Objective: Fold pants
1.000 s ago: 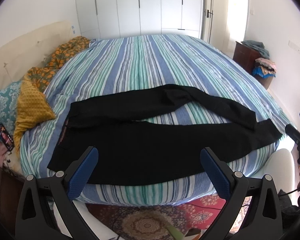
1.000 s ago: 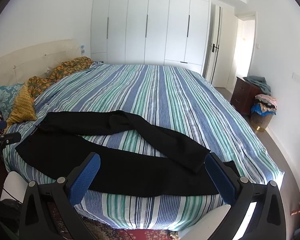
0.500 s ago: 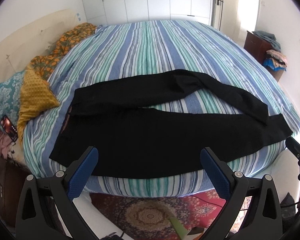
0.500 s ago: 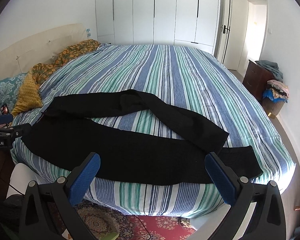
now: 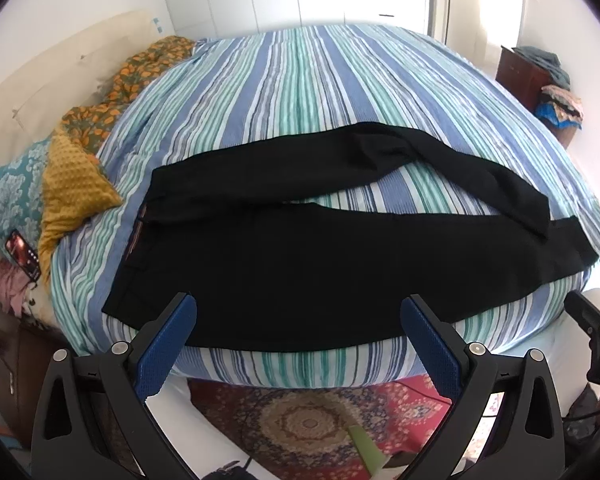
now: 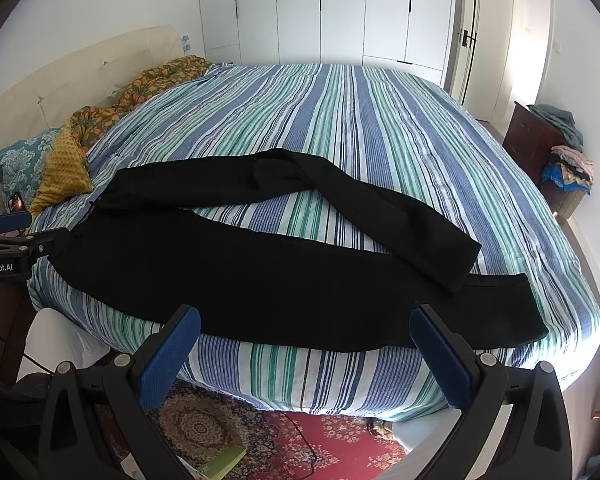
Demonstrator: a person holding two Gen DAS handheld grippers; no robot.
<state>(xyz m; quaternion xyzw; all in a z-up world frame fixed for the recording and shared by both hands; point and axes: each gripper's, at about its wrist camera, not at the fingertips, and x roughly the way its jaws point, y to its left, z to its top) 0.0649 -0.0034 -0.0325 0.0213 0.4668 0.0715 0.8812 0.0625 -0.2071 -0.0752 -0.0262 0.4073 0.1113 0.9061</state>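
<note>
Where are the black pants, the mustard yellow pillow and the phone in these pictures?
black pants (image 5: 300, 264): left wrist view, near leg's middle.
mustard yellow pillow (image 5: 74, 176): left wrist view, its middle.
phone (image 5: 22, 255): left wrist view, lit screen.

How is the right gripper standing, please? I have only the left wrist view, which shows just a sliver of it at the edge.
Observer: The right gripper is open and holds nothing; its fingers frame the near edge of the pants.
Operator: Thank you. Does the near leg's hem hang off the bed?
Observer: No. The hem lies on the striped cover, and bare cover shows past it toward the corner.
</note>
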